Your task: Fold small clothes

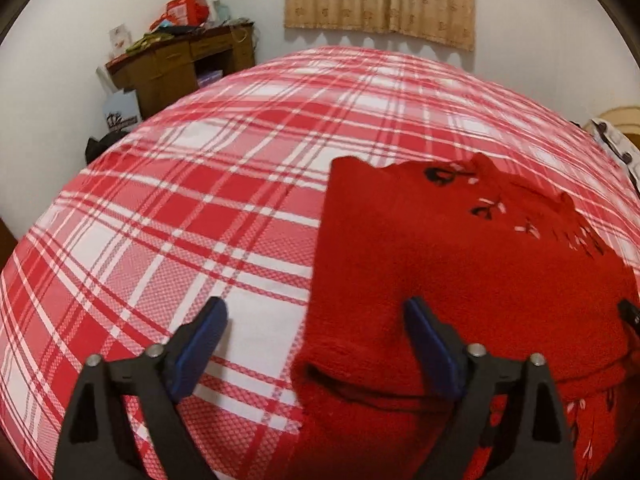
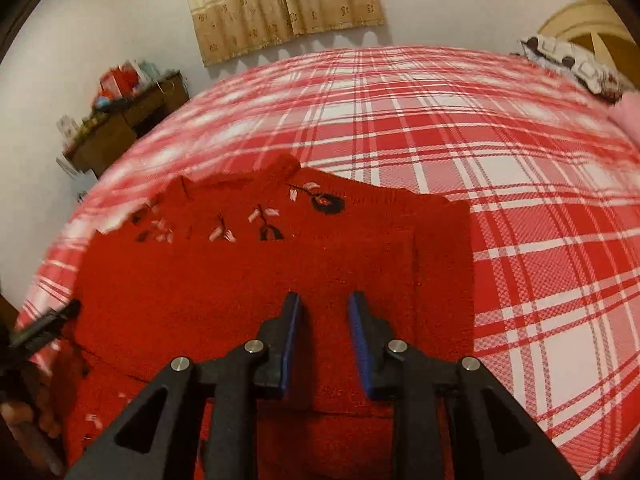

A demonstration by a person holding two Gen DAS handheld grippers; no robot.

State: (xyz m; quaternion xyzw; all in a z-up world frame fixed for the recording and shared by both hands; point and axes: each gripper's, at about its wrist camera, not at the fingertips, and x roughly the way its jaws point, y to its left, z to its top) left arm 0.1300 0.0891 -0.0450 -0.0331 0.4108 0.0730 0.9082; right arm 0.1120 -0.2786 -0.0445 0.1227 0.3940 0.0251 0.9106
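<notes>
The bed (image 1: 200,208) fills most of both views, spread with a red and white checked sheet that lies fairly flat. On it, in the lower right of the left view and the lower middle of the right view, lies the sweater (image 2: 248,280), a small red knitted one with black and pink stitching near its far edge. It looks part folded already: one layer is turned over the body, and a folded edge runs across the near part, so I judge the fold is being finished or smoothed.

The left hand-held gripper (image 1: 316,344) stands wide open at the bottom of its view, straddling the sweater's left edge, one finger over bare sheet and the other over the knit, holding nothing. The right hand-held gripper (image 2: 324,340) is at the bottom middle of its view, over the sweater's middle, its jaws parted by a narrow gap with no cloth caught between them.

To do this step well, each should take a full pinch of the near edge, through every layer, both at the same distance from the fold. Lift low, carry the edge straight toward the stitched end, and lay it square. The knit is thick and soft, so a shallow grip could slip or drag only the top layer.

A cluttered desk (image 1: 180,64) and a curtain (image 1: 380,0) stand against the far wall.
</notes>
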